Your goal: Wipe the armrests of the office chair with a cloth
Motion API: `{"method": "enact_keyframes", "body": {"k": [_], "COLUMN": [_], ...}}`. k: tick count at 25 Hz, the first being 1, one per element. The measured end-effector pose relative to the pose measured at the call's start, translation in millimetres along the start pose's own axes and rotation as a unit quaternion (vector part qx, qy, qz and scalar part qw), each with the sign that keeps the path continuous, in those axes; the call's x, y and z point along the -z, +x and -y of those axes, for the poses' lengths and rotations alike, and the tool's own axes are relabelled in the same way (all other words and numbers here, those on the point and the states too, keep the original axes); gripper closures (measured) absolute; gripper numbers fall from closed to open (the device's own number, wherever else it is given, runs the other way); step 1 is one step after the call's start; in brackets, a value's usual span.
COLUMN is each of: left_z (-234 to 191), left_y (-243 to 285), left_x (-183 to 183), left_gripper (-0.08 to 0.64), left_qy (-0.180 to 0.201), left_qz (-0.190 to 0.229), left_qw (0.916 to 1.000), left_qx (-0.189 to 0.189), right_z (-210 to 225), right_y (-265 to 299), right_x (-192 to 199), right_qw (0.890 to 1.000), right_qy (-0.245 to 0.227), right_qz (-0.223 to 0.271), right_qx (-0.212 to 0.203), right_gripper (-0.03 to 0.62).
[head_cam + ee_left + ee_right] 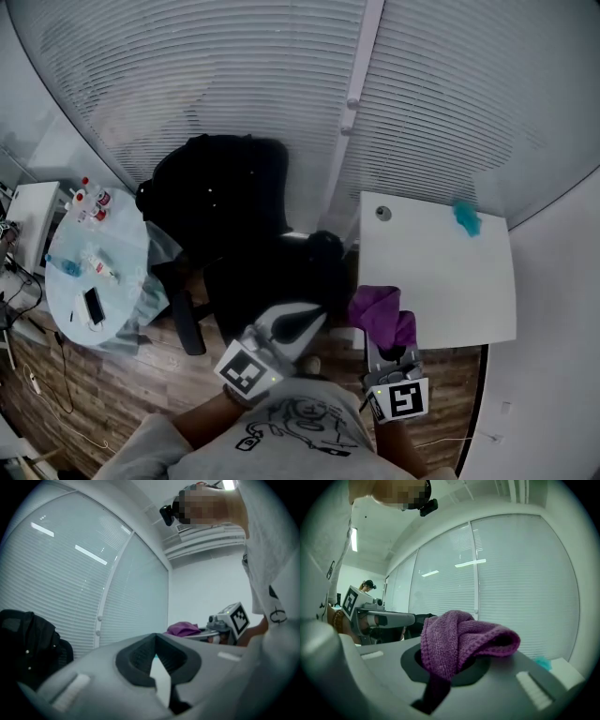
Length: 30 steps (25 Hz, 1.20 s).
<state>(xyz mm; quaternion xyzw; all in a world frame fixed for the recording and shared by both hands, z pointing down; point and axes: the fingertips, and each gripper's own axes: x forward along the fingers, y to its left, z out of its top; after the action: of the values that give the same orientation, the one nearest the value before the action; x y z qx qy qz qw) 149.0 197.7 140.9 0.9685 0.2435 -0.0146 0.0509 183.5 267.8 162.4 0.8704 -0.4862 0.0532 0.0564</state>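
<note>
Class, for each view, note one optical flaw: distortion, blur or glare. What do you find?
Head view: fisheye bends the blinds into arcs. Left gripper view: the left tongs look soft, light strips glare on glass. Right gripper view: purple cloth sharp, corners dark.

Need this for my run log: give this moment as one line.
left gripper: fingers shut, empty | right gripper: shut on purple cloth | office chair: no contact
</note>
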Motion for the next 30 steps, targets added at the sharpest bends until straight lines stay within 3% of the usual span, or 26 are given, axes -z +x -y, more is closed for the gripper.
{"method": "enact_keyframes", "body": {"k": [8, 13, 20, 30], "left_z": [-13.3, -21.6, -30.2, -45.7], "left_y": [-30.7, -65.1, -121.1, -216.2], "left_x": [2.0, 7.4, 12.4, 13.4], "left_gripper": [0.558, 0.558, 0.558, 0.558], "left_qy": [0.004, -0.001, -0.001, -0.005], "left_qz": [-0.007, -0.013, -0.013, -0.006], "left_qw": [0.9976, 0.9913, 0.9771, 0.9487], "left_qx": [-0.069, -0.131, -0.212, -0.316], "right_z": [-36.4, -70.7, -129.5, -231.5], "right_y": [22.2, 37.6, 51.8, 65.9], "right_x": [-2.2, -2.0, -5.3, -14.7], "right_qw": [0.996, 0.989, 0.972, 0.937], "right_qy": [-0.001, -0.008, -0.013, -0.022], "right_qz": [0.009, 0.008, 0.016, 0.028], "right_qx": [-0.084, -0.148, -0.232, -0.346], "right_gripper": [0.563, 0.563, 0.563, 0.563]}}
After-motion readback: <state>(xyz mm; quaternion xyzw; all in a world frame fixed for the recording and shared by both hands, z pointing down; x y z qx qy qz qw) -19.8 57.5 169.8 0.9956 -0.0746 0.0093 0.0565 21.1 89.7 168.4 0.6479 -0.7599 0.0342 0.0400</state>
